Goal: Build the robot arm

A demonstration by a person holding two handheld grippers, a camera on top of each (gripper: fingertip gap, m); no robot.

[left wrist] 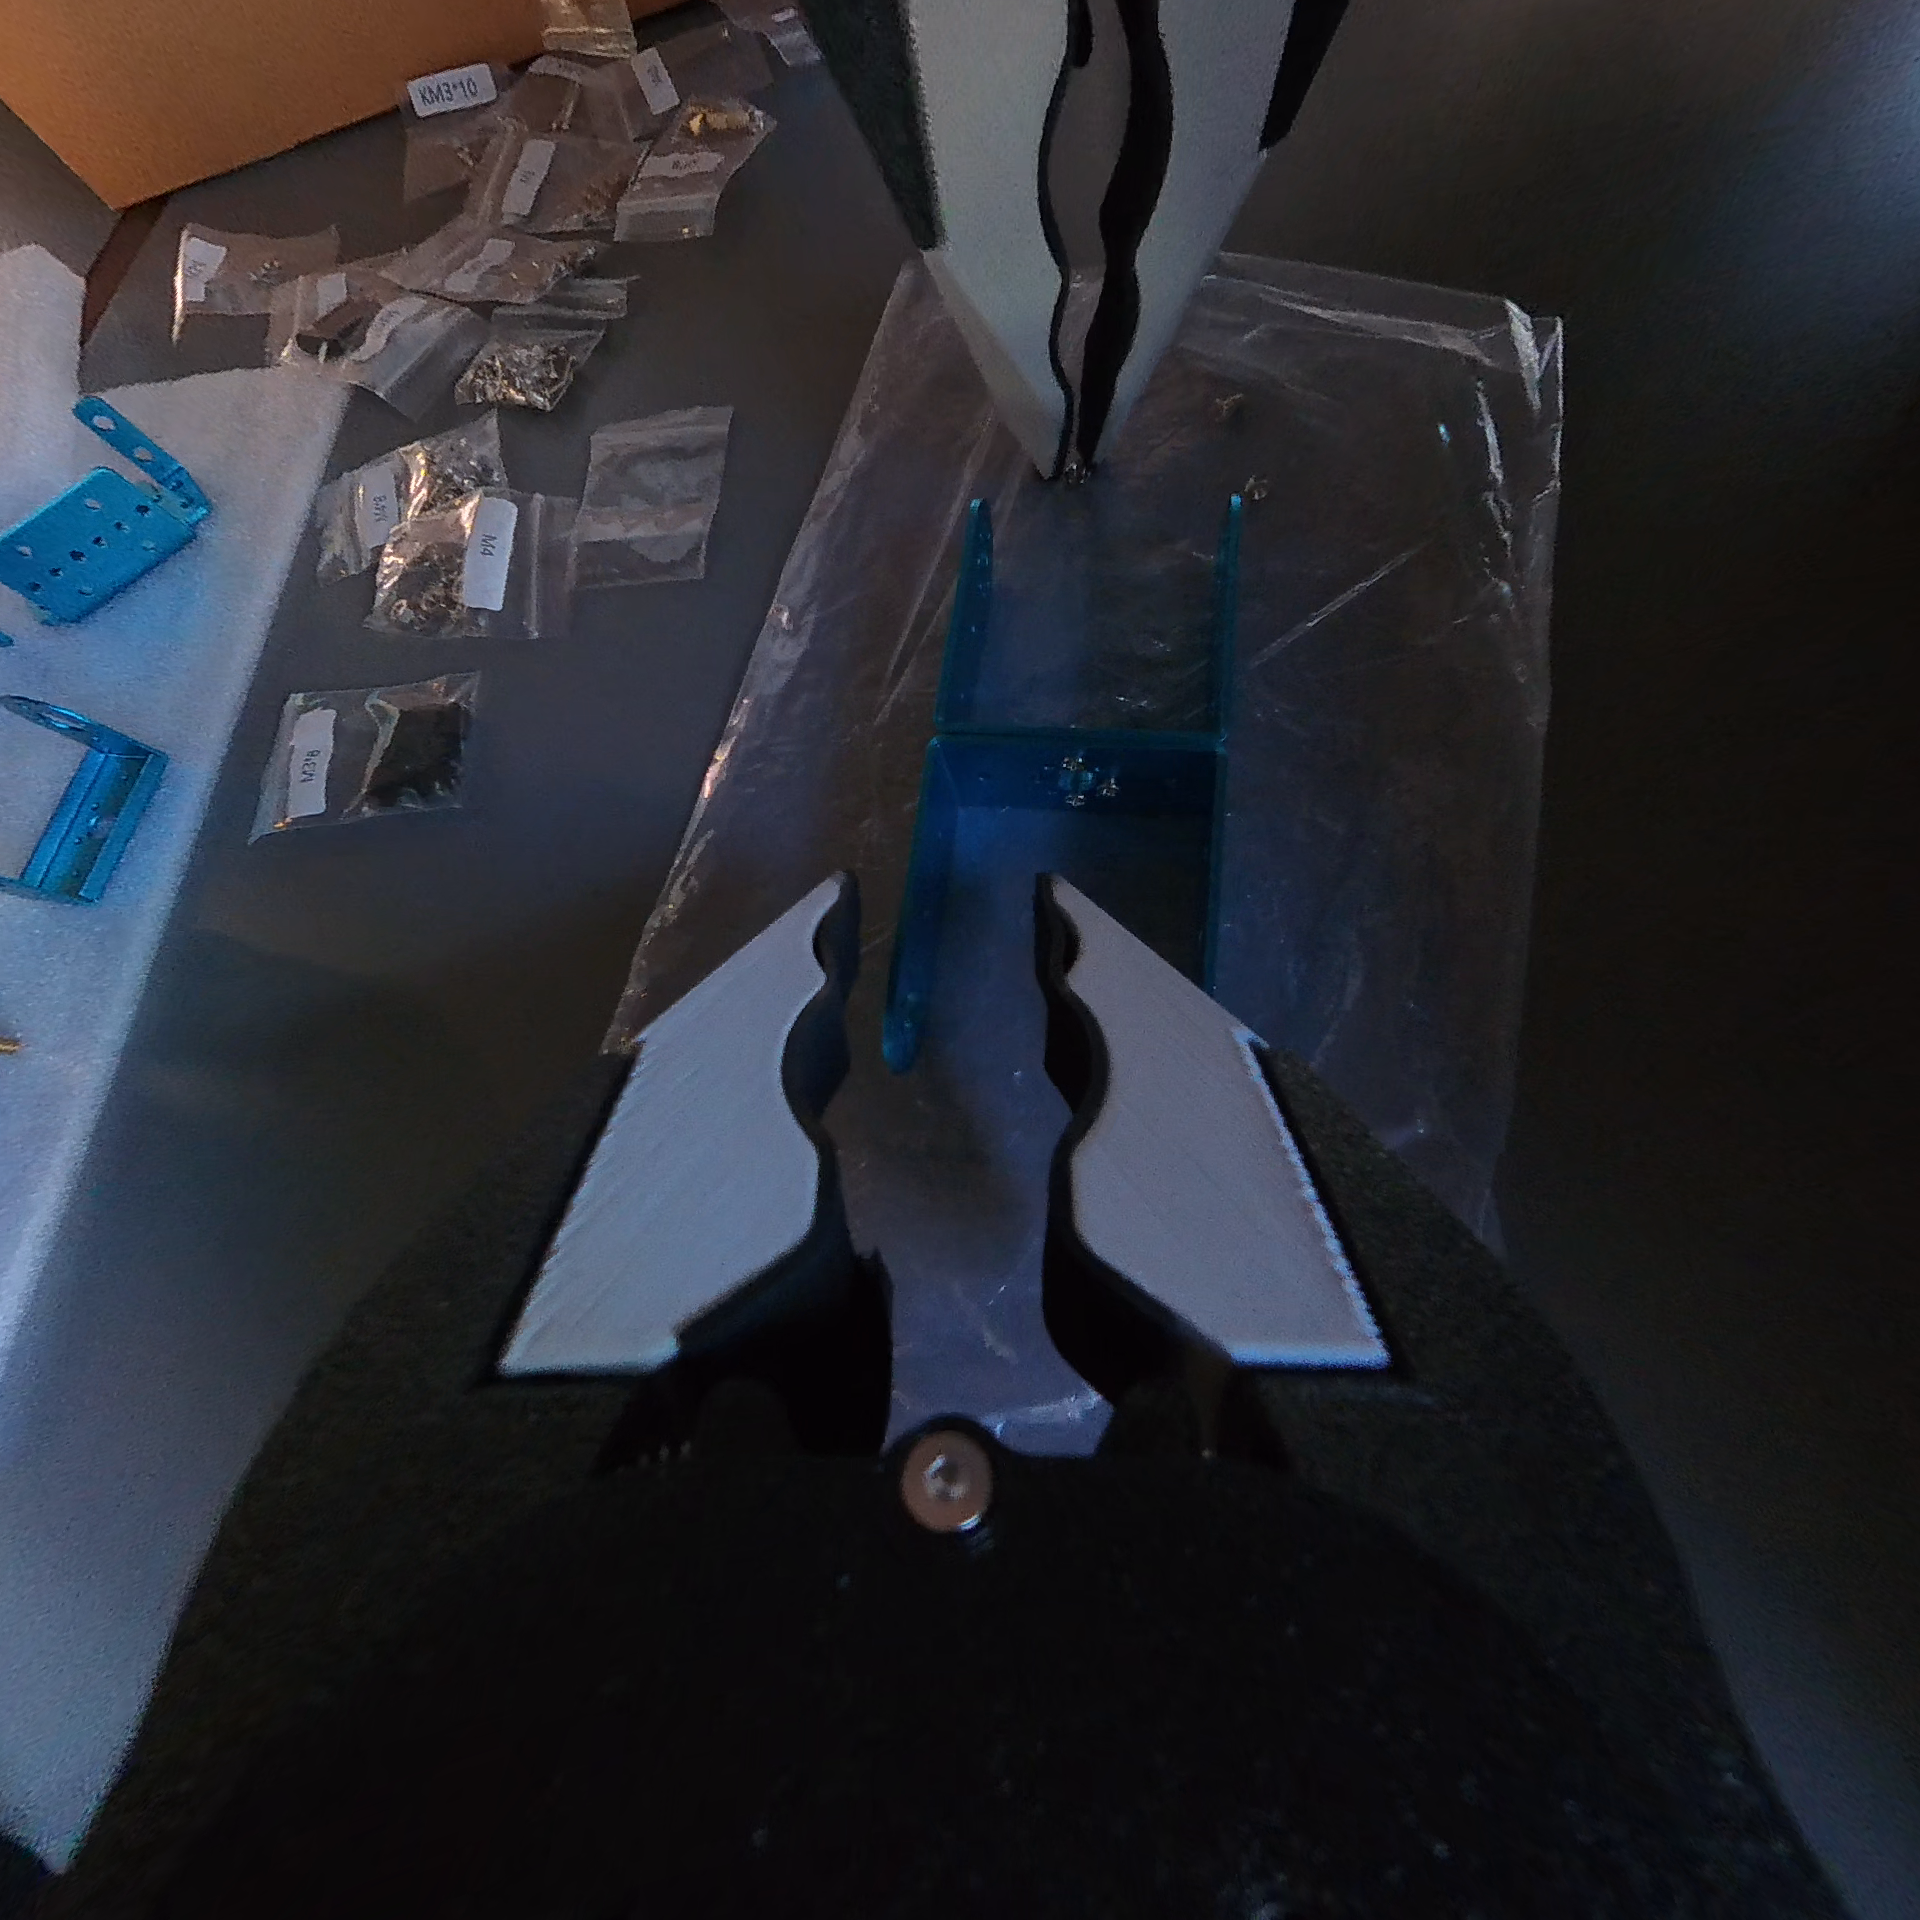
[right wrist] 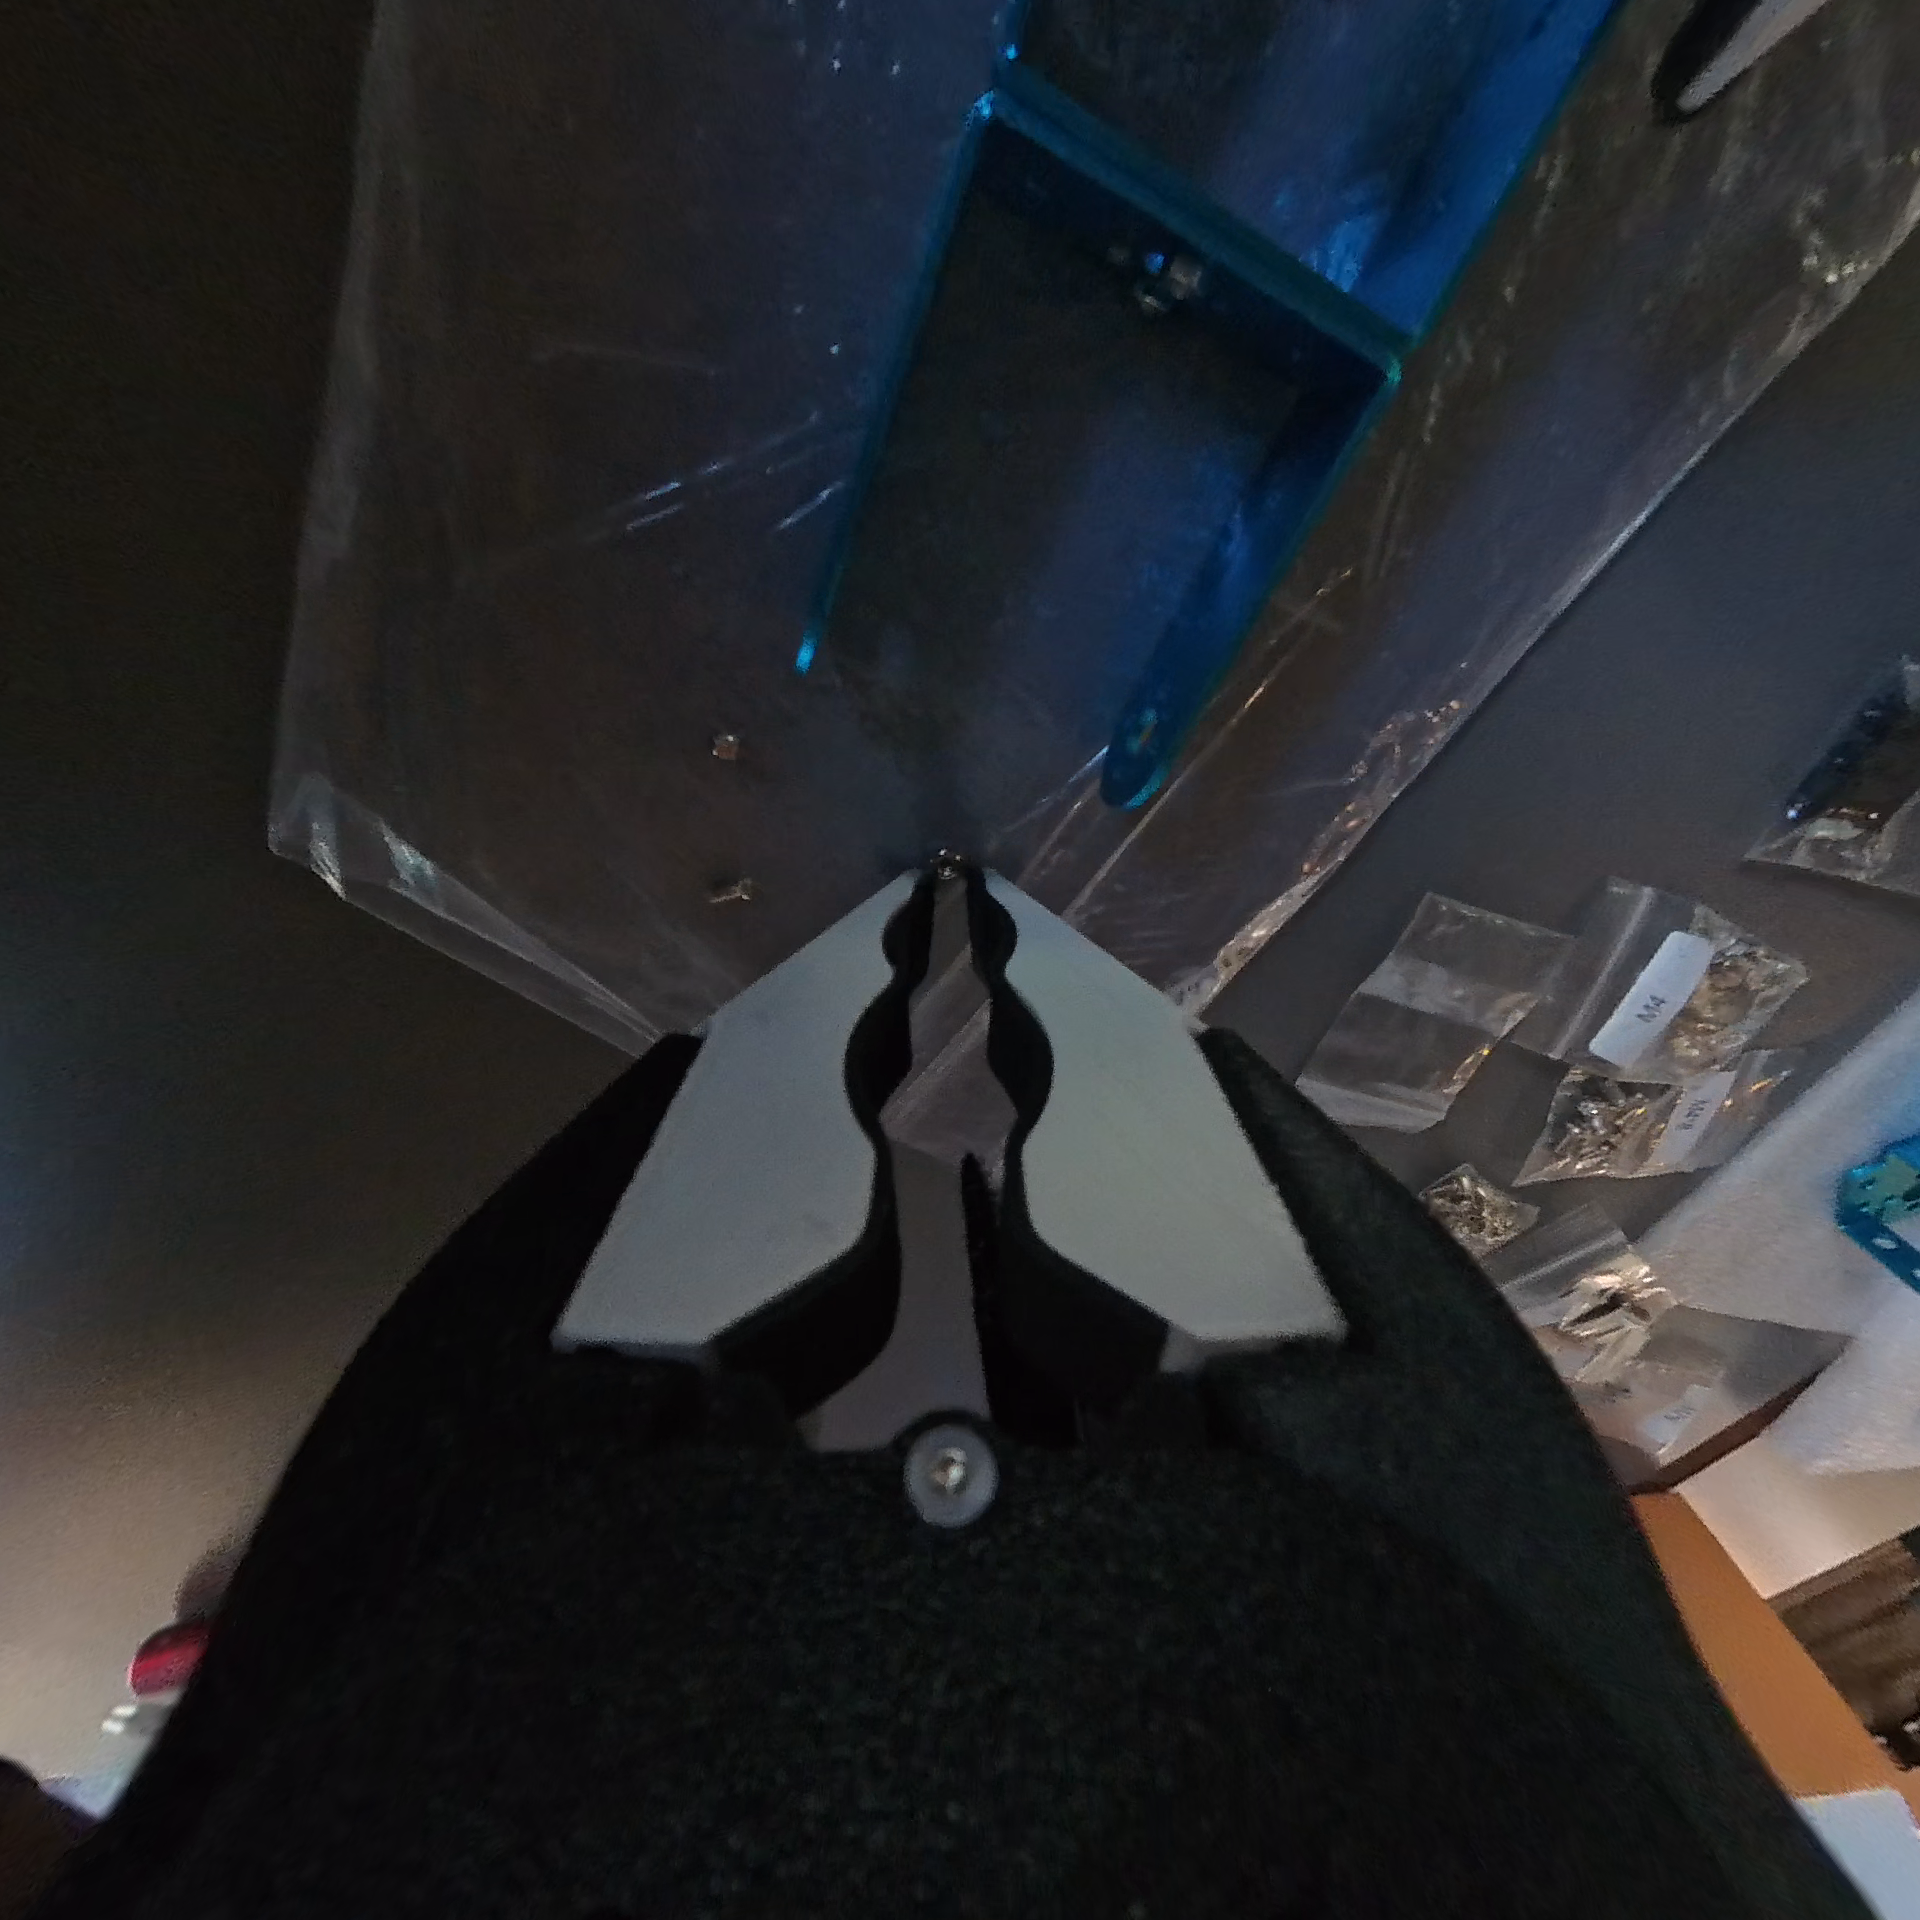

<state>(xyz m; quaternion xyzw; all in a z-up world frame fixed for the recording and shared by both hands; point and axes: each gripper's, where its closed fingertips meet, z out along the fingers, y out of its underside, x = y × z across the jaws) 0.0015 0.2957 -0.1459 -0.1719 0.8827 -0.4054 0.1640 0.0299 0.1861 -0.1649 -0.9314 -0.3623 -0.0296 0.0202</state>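
A blue metal bracket assembly (left wrist: 1075,758), two U-brackets joined back to back by screws, lies on a clear plastic bag (left wrist: 1382,582) on the dark table. My left gripper (left wrist: 945,894) is open, and the bracket's near left arm (left wrist: 902,1013) lies between its fingers. My right gripper (left wrist: 1070,468) comes in from the far side, tips down on the bag just past the bracket. In the right wrist view, the right gripper (right wrist: 945,878) is pinched on a small silver screw (right wrist: 945,859). The bracket (right wrist: 1101,436) lies ahead of it. Two loose screws (right wrist: 725,744) lie to its left.
Several small zip bags of hardware (left wrist: 457,561) lie left of the plastic bag and also show in the right wrist view (right wrist: 1662,1049). A white foam sheet (left wrist: 125,1039) at the left holds more blue brackets (left wrist: 94,540). A cardboard box (left wrist: 208,83) stands at the back left. Left tips to right tips: about 12 centimeters.
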